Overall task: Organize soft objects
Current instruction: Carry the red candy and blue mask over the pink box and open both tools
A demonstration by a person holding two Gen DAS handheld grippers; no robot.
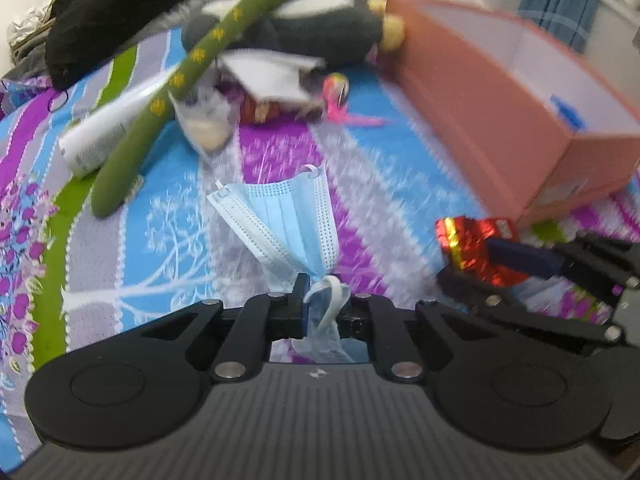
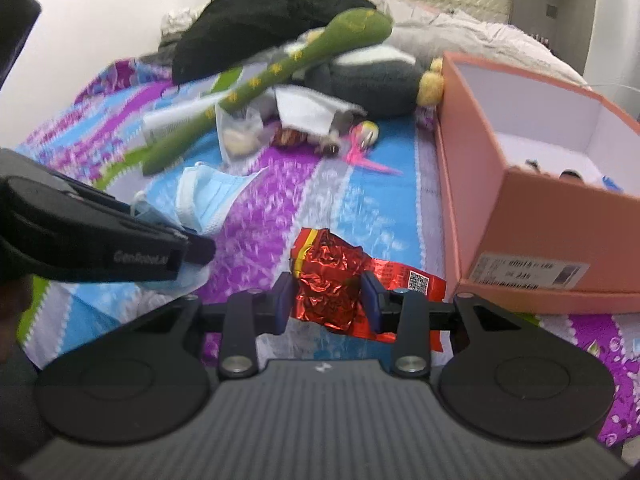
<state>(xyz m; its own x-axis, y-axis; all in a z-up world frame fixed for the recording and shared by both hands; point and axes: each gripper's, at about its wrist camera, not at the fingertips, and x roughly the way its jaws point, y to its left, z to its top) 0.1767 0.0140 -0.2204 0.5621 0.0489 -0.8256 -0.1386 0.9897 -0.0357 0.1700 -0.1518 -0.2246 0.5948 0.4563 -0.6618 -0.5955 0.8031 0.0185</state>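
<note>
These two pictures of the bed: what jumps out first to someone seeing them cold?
Probably the two black grippers up front, each pinching something: the left gripper is shut on a pale blue face mask, and the right gripper clamps a shiny red foil wrapper. Next comes the open pink box at the right on the loud purple-and-blue bedspread, and the long green plush draped over the pile behind.
</note>
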